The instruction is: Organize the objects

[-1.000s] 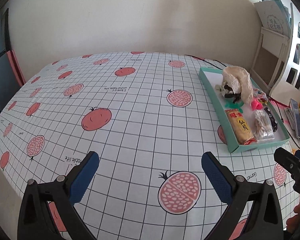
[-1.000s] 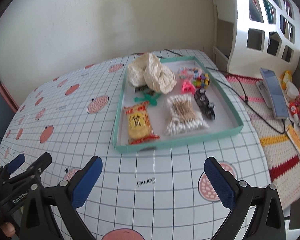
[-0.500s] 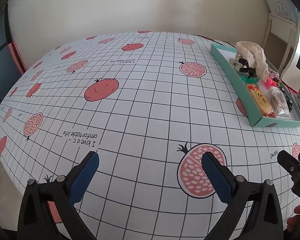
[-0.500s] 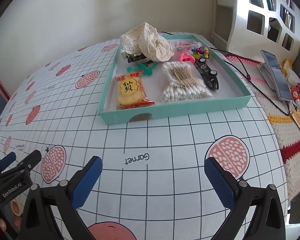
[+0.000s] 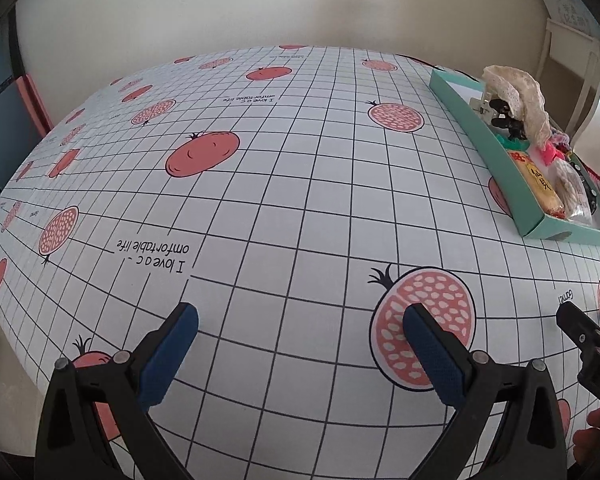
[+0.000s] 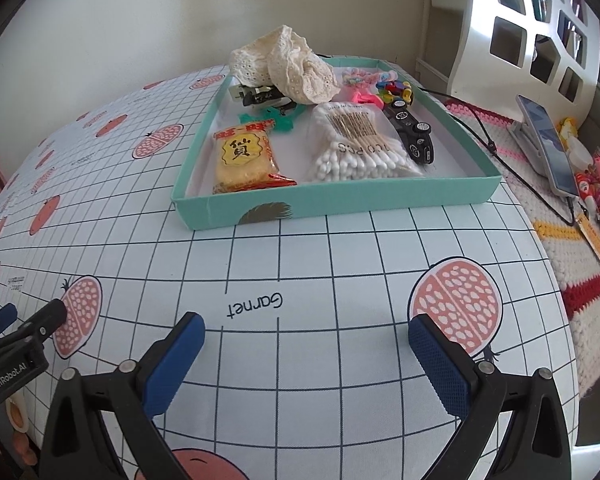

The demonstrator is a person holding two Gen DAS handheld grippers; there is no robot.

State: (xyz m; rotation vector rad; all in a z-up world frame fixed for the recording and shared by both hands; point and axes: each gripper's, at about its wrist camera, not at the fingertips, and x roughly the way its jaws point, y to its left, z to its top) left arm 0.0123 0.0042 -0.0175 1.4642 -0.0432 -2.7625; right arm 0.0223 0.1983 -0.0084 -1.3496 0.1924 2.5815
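A teal tray (image 6: pixel 332 200) sits on the pomegranate-print tablecloth. It holds a cream lace cloth (image 6: pixel 288 64), a yellow snack pack (image 6: pixel 244 160), a bag of cotton swabs (image 6: pixel 356 148), a black toy car (image 6: pixel 412 128), a pink clip (image 6: pixel 366 98), coloured beads (image 6: pixel 394 88) and a green clip (image 6: pixel 280 118). My right gripper (image 6: pixel 306 340) is open and empty, low over the cloth in front of the tray. My left gripper (image 5: pixel 300 332) is open and empty over bare cloth; the tray (image 5: pixel 496 160) lies far to its right.
A white lattice shelf (image 6: pixel 540 28) stands right of the tray. A phone on a stand (image 6: pixel 544 140), a black cable (image 6: pixel 496 148) and small items lie on a crocheted mat (image 6: pixel 580 248) at the right. A wall runs behind the table.
Both grippers have dropped lower toward the tablecloth. The tray looks nearer and flatter in the right wrist view. Both jaws stay open.
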